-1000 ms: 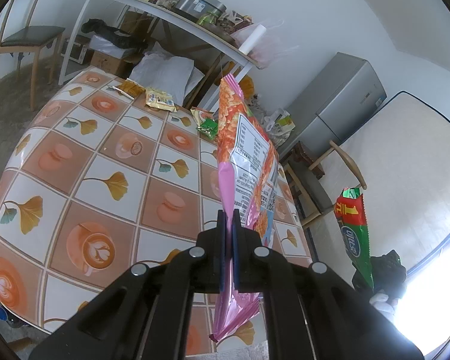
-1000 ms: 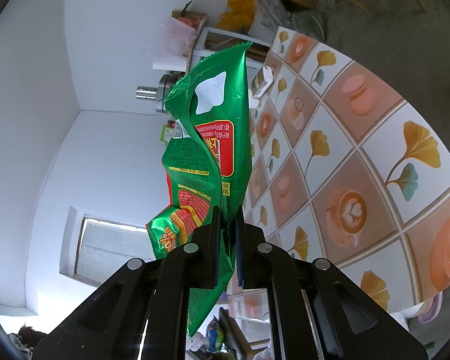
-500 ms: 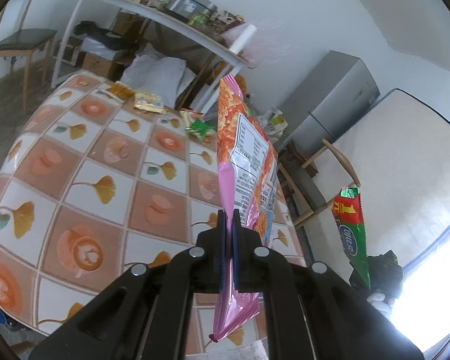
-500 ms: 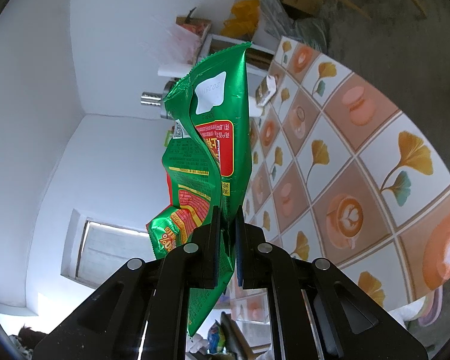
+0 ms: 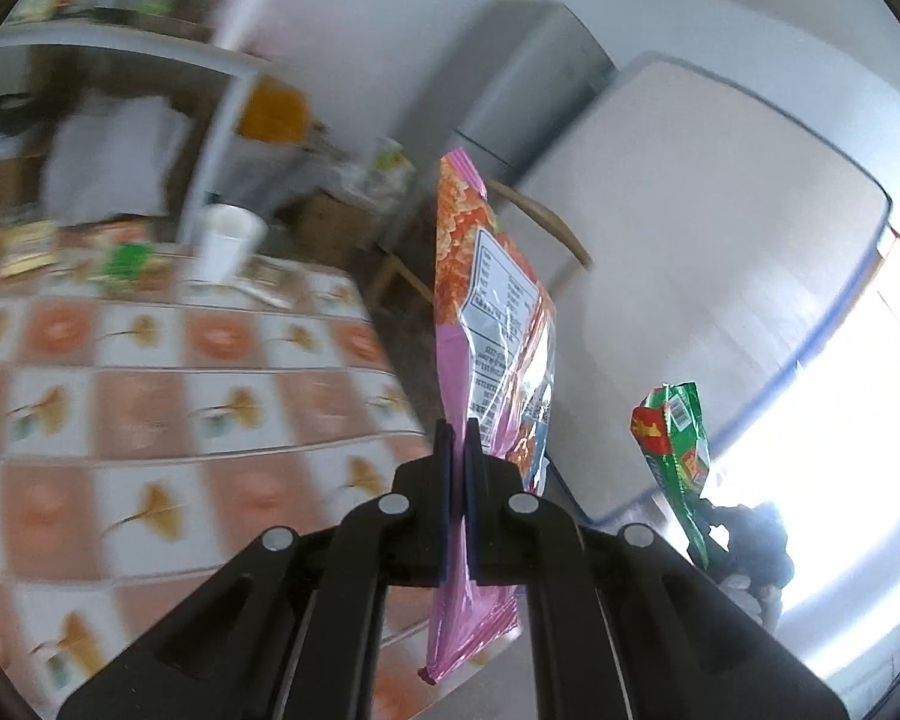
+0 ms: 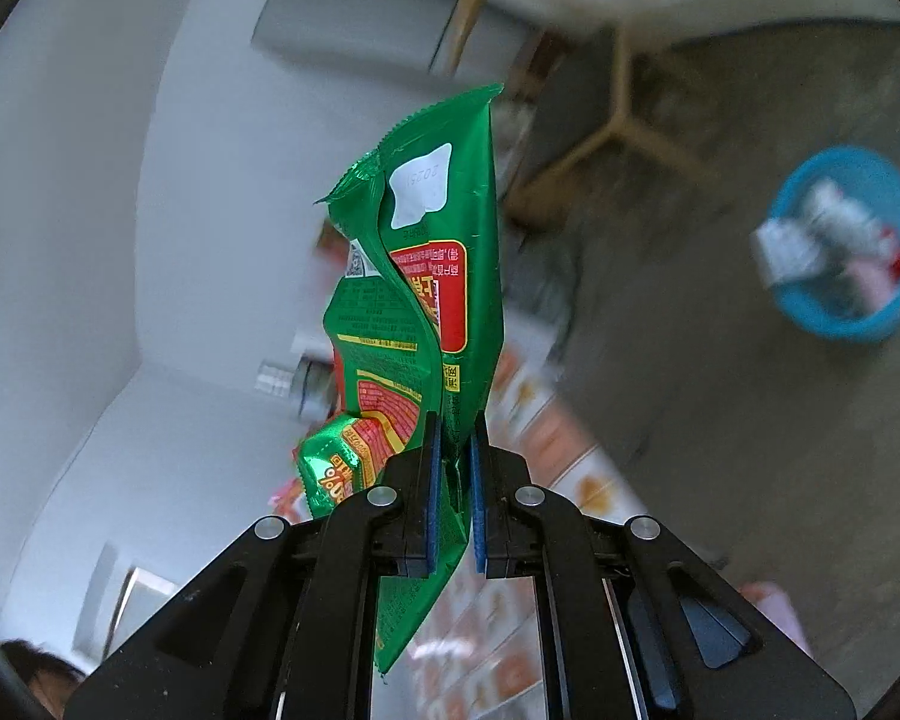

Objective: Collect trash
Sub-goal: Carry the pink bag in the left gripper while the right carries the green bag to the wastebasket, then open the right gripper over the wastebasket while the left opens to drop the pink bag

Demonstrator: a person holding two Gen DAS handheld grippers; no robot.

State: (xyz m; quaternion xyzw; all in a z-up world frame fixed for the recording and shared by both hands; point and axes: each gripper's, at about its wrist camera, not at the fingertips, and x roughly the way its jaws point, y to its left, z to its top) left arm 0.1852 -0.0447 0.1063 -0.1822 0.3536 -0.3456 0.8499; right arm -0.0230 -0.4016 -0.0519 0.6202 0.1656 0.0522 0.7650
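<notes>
My left gripper point(image 5: 457, 438) is shut on a pink and orange snack bag point(image 5: 489, 324), which stands upright out of the jaws past the table's edge. In the right wrist view my right gripper point(image 6: 452, 432) is shut on a green and red snack bag point(image 6: 438, 276). That green bag point(image 5: 678, 444) also shows at the right of the left wrist view. A blue bin point(image 6: 846, 252) holding wrappers sits on the floor at the right of the right wrist view. More wrappers point(image 5: 126, 258) lie blurred at the table's far side.
The table with a tile-pattern cloth point(image 5: 150, 396) fills the left of the left wrist view, with a white cup point(image 5: 225, 243) near its far edge. A wooden chair point(image 6: 600, 114), a grey fridge point(image 5: 522, 78) and a leaning mattress point(image 5: 720, 240) stand beyond.
Both grippers have swung away from the table toward the floor side, each still holding its bag. The blue bin has come into the right wrist view, and the scene is now motion-blurred.
</notes>
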